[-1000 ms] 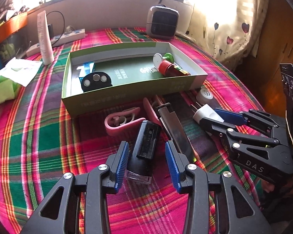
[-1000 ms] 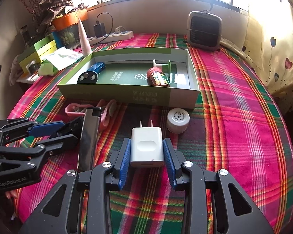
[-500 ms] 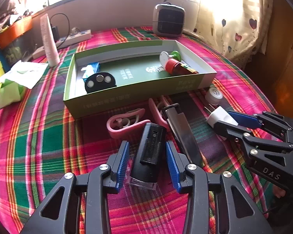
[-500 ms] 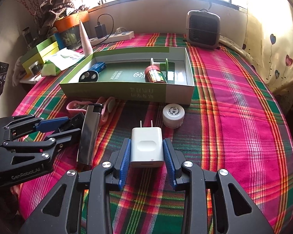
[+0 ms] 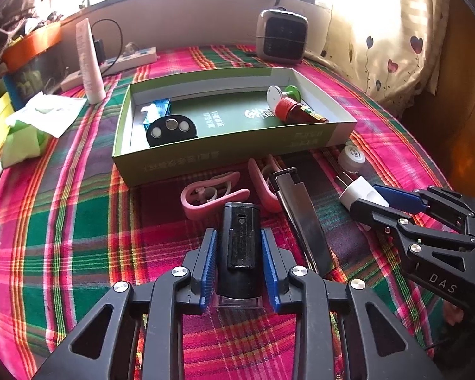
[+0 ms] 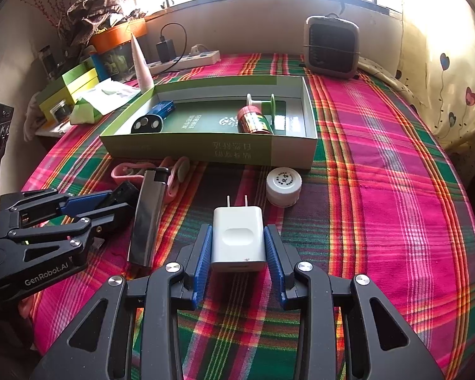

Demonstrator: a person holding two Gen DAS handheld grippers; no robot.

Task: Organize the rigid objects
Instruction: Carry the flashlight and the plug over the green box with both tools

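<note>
Left tongs (image 5: 239, 264) closing on the black device (image 5: 239, 247) lying on the plaid tabletop (image 5: 79, 221). Right tongs (image 6: 237, 253) clenched on the white charger (image 6: 238, 239) – prongs clear only in the right view. Beyond, the green box (image 6: 205, 150) – black fob (image 5: 171, 128) face-on only from the left.

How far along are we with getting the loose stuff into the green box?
Roughly halfway. Already in the green box: black key fob, blue item, red-capped bottle, spool. In hand: left tongs are closing around the black device; right tongs bracket the white charger. Left on the cloth: lighter, pink clips, white-capped jar.
</note>
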